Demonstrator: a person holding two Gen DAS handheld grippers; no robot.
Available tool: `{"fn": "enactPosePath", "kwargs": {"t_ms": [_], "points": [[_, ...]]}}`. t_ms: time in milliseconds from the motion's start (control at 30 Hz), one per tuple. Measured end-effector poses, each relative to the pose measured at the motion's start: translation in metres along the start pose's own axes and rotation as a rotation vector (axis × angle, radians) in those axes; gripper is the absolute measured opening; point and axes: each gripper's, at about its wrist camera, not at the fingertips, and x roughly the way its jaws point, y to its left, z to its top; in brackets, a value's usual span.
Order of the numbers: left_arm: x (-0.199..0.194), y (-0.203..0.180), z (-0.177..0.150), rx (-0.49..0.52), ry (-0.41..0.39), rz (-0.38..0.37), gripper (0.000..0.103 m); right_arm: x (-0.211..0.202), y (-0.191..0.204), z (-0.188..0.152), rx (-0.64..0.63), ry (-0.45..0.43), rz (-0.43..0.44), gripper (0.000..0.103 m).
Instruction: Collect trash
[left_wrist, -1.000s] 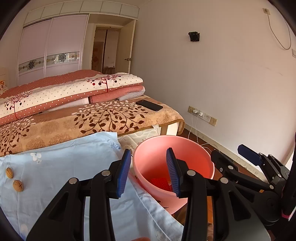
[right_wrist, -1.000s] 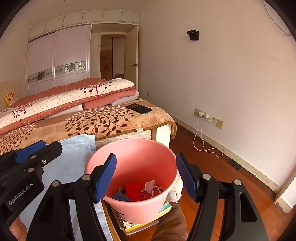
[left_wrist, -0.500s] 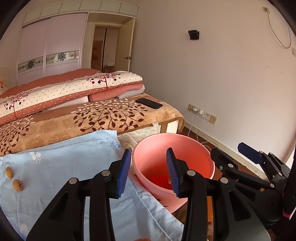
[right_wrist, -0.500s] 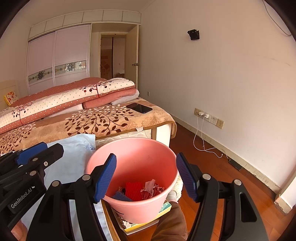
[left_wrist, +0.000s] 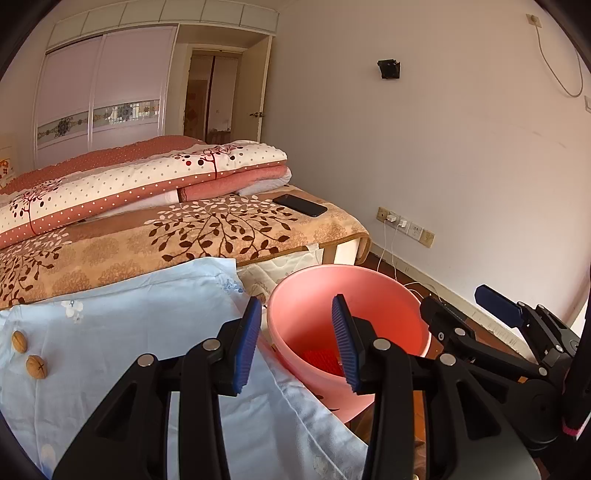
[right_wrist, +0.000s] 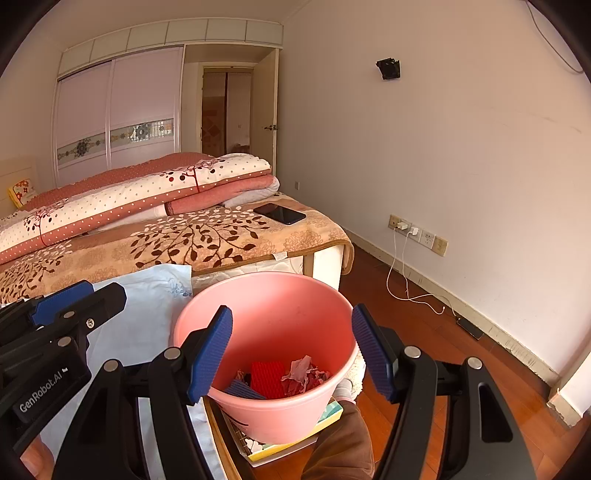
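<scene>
A pink bucket (right_wrist: 277, 295) stands beside the bed on a flat box and holds red and crumpled paper scraps (right_wrist: 291, 376). My right gripper (right_wrist: 293, 350) hangs open just above its near rim, with nothing between the pads. Left of it my left gripper (left_wrist: 295, 347) is open and empty, over the edge of a light blue cloth (left_wrist: 129, 321) and the bucket (left_wrist: 369, 275). Two walnuts (left_wrist: 27, 354) lie on the cloth at far left. Each gripper shows in the other's view: the right gripper (left_wrist: 465, 306) and the left gripper (right_wrist: 85, 295).
A bed with a leaf-patterned blanket (left_wrist: 184, 236), folded quilts and a black phone (left_wrist: 300, 205) fills the back. A person's brown sleeve (right_wrist: 340, 443) and white-gloved hand reach under the bucket. A white charging cable (right_wrist: 406, 280) trails over the wooden floor by the right wall.
</scene>
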Motion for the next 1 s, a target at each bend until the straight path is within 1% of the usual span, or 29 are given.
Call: {"fn": "enactPosePath", "kwargs": {"t_ms": [533,833,1000], "points": [[0.0009,0.0036,-0.0009,-0.006,0.004,0.018,0.040,0.0008,0.0026,-0.0014,-0.008,0.004,0.001,0.066],[0.0004,0.0038,-0.0039,0.010,0.012,0.040,0.040,0.0024,0.0067,-0.0036,-0.018,0.009,0.007,0.066],[-0.0018,0.0078,-0.0038,-0.005,-0.006,0.044,0.040,0.0029,0.0076,-0.0029,-0.019,0.010,0.008,0.066]]}}
